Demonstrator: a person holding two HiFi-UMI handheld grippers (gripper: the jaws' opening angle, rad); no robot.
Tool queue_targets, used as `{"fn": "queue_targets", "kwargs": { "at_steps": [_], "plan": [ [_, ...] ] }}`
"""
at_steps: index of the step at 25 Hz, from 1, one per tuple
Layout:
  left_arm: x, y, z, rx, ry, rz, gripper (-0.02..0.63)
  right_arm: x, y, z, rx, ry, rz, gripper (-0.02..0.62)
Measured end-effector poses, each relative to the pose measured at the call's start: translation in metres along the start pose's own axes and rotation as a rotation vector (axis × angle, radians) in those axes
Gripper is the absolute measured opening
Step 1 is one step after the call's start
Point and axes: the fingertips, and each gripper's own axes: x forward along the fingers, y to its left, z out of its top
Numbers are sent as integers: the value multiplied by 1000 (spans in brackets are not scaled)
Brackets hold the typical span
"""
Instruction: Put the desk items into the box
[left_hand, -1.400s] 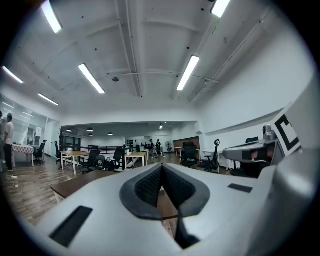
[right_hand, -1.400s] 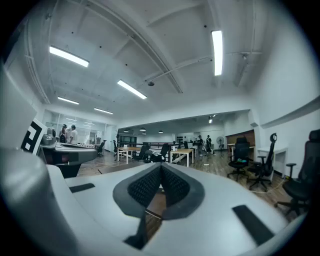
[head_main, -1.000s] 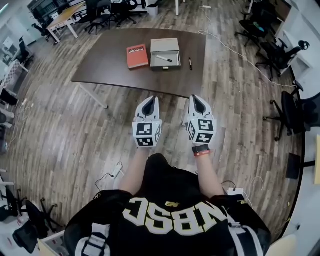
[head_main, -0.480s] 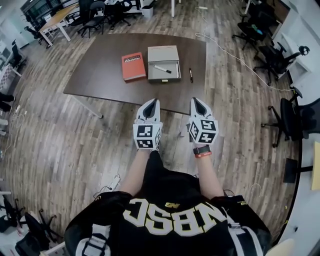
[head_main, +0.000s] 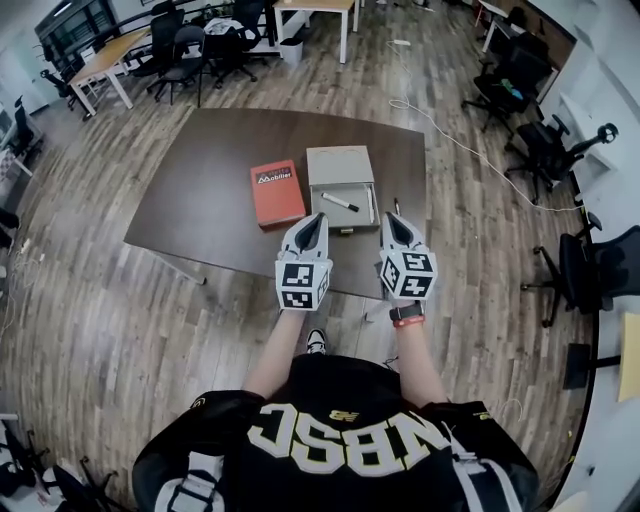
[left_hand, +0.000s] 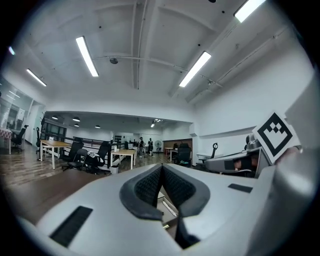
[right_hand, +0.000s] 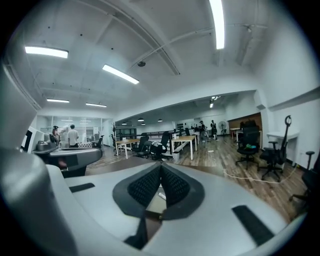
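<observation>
Left gripper (head_main: 309, 226) and right gripper (head_main: 394, 224): jaws pressed together, nothing between them (both hover over the near edge of the brown table (head_main: 210, 190)). The grey box (head_main: 338, 165) sits open, with a marker (head_main: 340, 202) inside. A red book (head_main: 277, 193) lies just left of the box and a pen (head_main: 396, 207) just right.

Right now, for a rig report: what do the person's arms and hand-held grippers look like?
The left hand-held gripper and right hand-held gripper have pale grey tapered shells, dark ribbed pads and each a white cube with black square markers. A black watch with orange band sits on the right wrist. Black jersey, white lettering.
</observation>
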Motion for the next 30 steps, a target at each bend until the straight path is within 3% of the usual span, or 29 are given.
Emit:
{"fn": "queue_targets", "kwargs": {
  "at_steps": [9,23,30],
  "plan": [
    [70,41,-20,-35,38,-103,14,68,-13,-8,28,43,-74,8],
    [168,5,-80,-34,186,-277,14,125,-97,-46,80,142,-171,9],
    [207,-19,-108,-32,249,-367,15,139,-132,-94,122,259,-199,9]
  ]
}}
